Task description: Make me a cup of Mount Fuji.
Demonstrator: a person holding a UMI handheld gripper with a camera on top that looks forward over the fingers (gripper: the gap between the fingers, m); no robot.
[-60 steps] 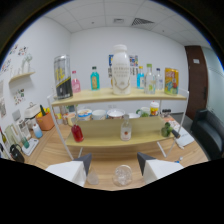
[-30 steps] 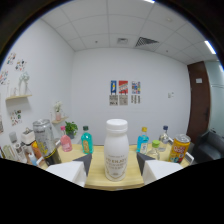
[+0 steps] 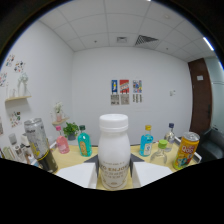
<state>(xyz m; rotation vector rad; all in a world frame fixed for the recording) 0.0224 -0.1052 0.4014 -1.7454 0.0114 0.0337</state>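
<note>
A white plastic milk bottle [image 3: 114, 150] with a white screw cap and a printed label stands upright on the pale wooden shelf top [image 3: 150, 162]. It sits right between my gripper's [image 3: 114, 167] two white fingers. The left fingertip [image 3: 80, 175] and the right fingertip [image 3: 152, 175] both lie against the bottle's sides, so the gripper is shut on it. The bottle's base is hidden below the fingers.
More drinks line the shelf around the bottle. To its left are a tall silver-and-black can [image 3: 39, 146], a pink bottle [image 3: 62, 143] and a teal bottle [image 3: 84, 142]. To its right are a blue bottle [image 3: 146, 142], a green-capped glass [image 3: 161, 152] and a yellow can [image 3: 184, 150]. A white wall with posters [image 3: 125, 92] is behind.
The gripper rose from facing the two-level shelf to its top, then moved in on the white bottle. The fingers have come together against the bottle's sides.
</note>
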